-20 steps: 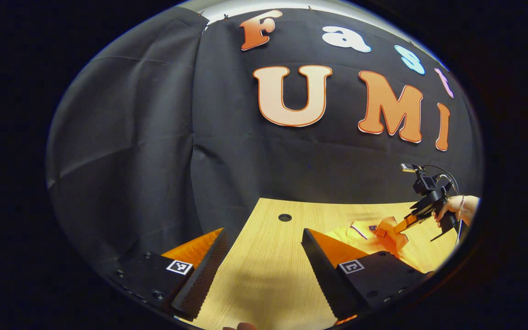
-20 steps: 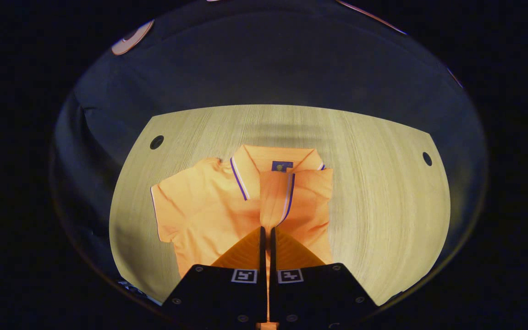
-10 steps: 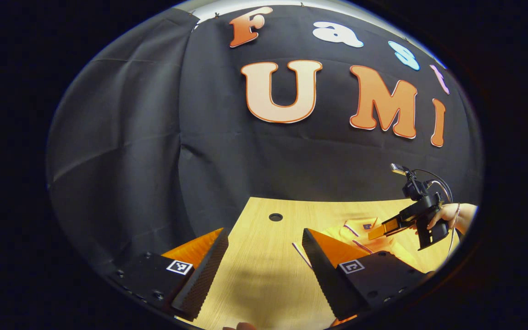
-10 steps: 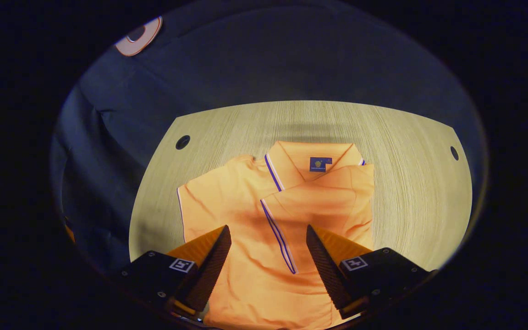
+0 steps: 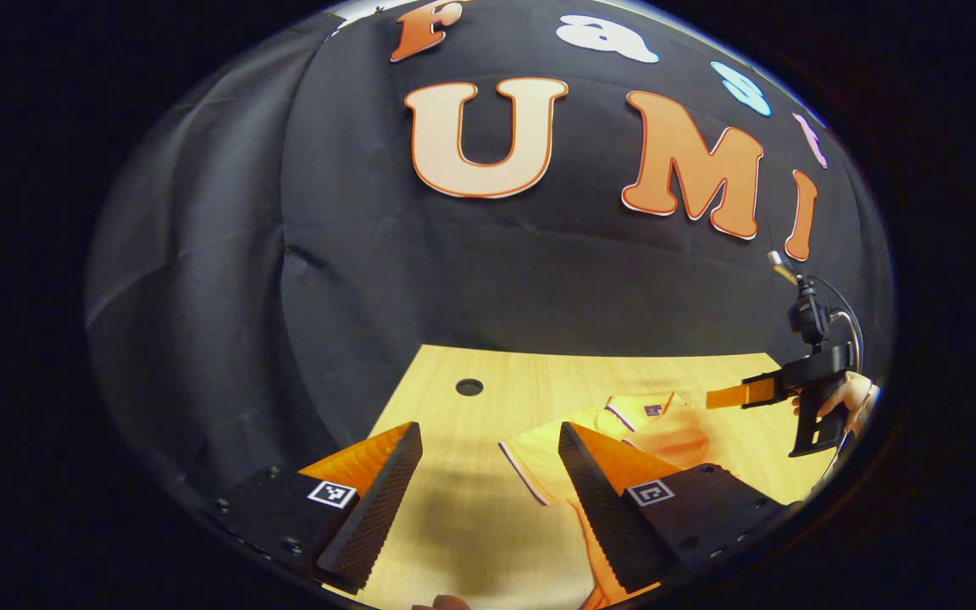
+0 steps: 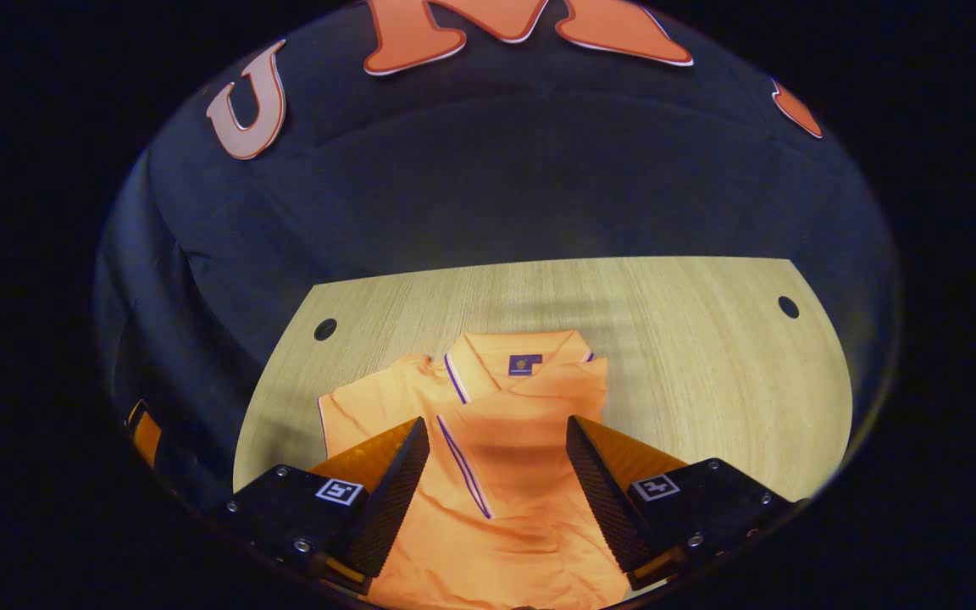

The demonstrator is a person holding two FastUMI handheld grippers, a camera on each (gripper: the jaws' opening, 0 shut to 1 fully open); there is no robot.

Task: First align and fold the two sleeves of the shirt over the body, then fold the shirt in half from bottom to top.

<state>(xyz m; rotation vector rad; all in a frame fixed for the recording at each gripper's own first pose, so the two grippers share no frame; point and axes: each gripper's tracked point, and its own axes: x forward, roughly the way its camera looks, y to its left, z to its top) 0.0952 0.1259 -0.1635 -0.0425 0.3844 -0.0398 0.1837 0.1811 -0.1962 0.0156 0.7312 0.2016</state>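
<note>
Black cloth (image 6: 488, 186) hangs behind a pale wooden table (image 6: 708, 356) with a round hole (image 6: 324, 329) near its far left corner and another hole (image 6: 788, 307) near its far right one. In the right gripper view, the orange shirt (image 6: 505, 508) lies flat on the table straight ahead of and below the right gripper (image 6: 496, 474), collar (image 6: 518, 352) at the far end. That gripper's fingers stand wide apart with nothing between them, raised above the cloth and touching none of it. One sleeve (image 6: 539, 407) is folded across the chest, its striped hem running down between the fingers; the other sleeve (image 6: 361, 407) lies spread out flat beyond the left finger. In the left gripper view, the left gripper (image 5: 488, 483) hovers over bare table, its fingers also spread and empty. The shirt (image 5: 556, 453) sits ahead and to its right, partly behind its right finger, with the near sleeve hem just inside that finger. Farther right and higher up in this view, the right gripper (image 5: 729, 396) is held by a hand (image 5: 848, 398) above the shirt; from this side-on angle its fingers seem parted, though that is hard to judge here. A cable (image 5: 848, 322) loops up from its body.
</note>
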